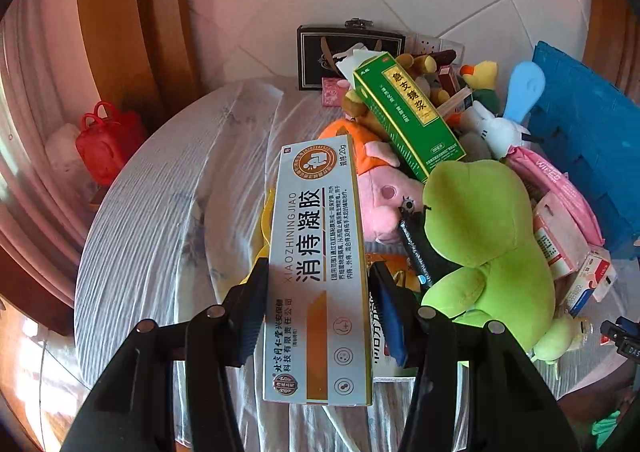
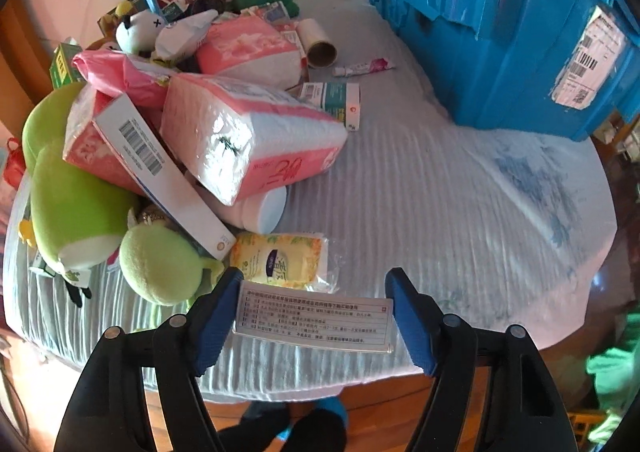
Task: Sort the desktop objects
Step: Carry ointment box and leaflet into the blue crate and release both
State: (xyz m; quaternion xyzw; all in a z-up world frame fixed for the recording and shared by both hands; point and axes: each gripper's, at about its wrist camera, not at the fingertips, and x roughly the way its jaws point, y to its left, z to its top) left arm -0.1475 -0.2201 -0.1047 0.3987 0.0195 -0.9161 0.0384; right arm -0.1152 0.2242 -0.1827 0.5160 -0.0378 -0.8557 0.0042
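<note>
My left gripper (image 1: 319, 268) is shut on a long white and orange medicine box (image 1: 316, 212), held lengthwise above the pile on the table. In the right wrist view, my right gripper (image 2: 315, 280) has its blue pads (image 2: 216, 316) pressed against both ends of a flat white box with printed text (image 2: 314, 322), near the table's front edge. The pile holds a green frog plush (image 1: 488, 228), a pink pig plush (image 1: 384, 200), a green medicine box (image 1: 404, 112), pink tissue packs (image 2: 256, 140) and a yellow tissue packet (image 2: 280, 260).
A big blue crate (image 2: 500, 20) stands at the table's far right. The round table wears a pale striped cloth (image 2: 440, 212). A black framed case (image 1: 348, 52) leans on the wall behind the pile. A red bag (image 1: 106, 140) sits off to the left, below table level.
</note>
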